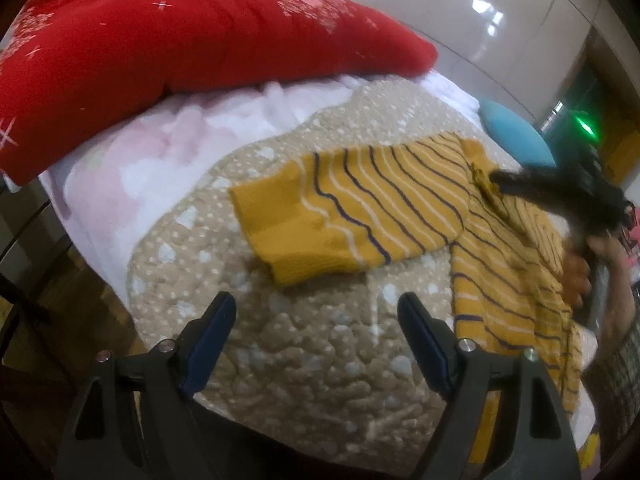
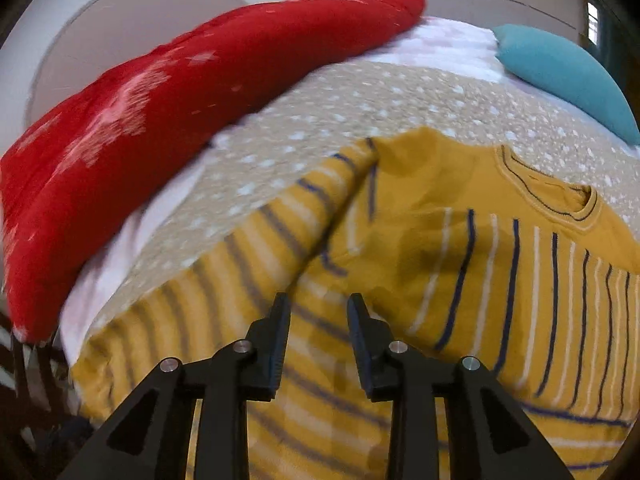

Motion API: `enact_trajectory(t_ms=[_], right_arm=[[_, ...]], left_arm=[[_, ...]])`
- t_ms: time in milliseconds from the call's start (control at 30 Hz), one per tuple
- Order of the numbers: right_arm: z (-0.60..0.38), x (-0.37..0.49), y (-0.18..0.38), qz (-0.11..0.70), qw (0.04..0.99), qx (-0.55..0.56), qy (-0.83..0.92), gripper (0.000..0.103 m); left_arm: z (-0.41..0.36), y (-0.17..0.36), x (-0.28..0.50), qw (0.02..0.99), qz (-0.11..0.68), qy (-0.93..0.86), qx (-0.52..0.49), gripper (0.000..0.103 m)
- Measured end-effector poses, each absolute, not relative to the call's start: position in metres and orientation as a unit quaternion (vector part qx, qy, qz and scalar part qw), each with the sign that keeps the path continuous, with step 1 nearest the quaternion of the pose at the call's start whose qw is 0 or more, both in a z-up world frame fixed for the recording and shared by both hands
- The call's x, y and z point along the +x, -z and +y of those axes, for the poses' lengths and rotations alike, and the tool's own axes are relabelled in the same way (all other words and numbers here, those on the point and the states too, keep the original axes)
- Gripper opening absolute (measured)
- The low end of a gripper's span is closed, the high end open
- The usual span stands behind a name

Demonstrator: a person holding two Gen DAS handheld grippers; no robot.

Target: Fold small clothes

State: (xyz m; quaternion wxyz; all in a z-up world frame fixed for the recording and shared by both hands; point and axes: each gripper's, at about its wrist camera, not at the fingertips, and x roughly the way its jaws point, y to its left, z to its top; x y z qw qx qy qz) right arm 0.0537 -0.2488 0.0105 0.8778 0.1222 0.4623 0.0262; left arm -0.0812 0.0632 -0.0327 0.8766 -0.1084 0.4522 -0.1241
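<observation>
Left tool (image 1: pixel 316 312): jaws wide apart, nothing between them, hovering over the bare beige dotted quilt (image 1: pixel 312 360) on the bed. Not touching fabric.

Right tool (image 2: pixel 318 312): jaws partly parted, gap narrow. No cloth pinched between the pads; the yellow striped sweater (image 2: pixel 460 248) lies just under and beyond the tips. Contact with the fabric can't be confirmed. In the left wrist view the right tool (image 1: pixel 560 196) shows blurred at the far right, over the sweater body, with the person's hand (image 1: pixel 592 256) behind it.

Sweater: mustard knit with navy and white stripes, spread flat on the quilt, right of the left tool. One sleeve (image 1: pixel 344 208) stretches out to the left, its plain yellow cuff at the far-left end, lying across the quilt just beyond the left tool. Collar (image 2: pixel 560 196) sits toward the far right in the right wrist view.

Around: pink-white blanket (image 1: pixel 160 148) under the quilt's far-left edge, red patterned pillow (image 1: pixel 180 40) along the far side, blue cushion (image 2: pixel 568 76) at the far right corner of the bed.
</observation>
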Motion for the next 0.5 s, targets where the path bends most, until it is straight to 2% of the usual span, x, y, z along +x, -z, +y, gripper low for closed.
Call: enact_trajectory(t_ms=[133,267,500], right_arm=[[-0.198,0.023,-0.02,0.468,0.876,0.076,-0.089,0.034],[-0.134,0.003,-0.021,0.47,0.867,0.022,-0.164,0.045],[-0.009,-0.026,0.002,0.455,0.842,-0.114,-0.267,0.054]], left_arm=[[0.095,0.031,-0.078,0.883,0.443,0.081,-0.129,0.082],[0.148,0.024,-0.081,0.888,0.429,0.016,-0.162,0.082],[0.208,0.022,-0.089,0.885,0.42,-0.039,-0.199,0.082]])
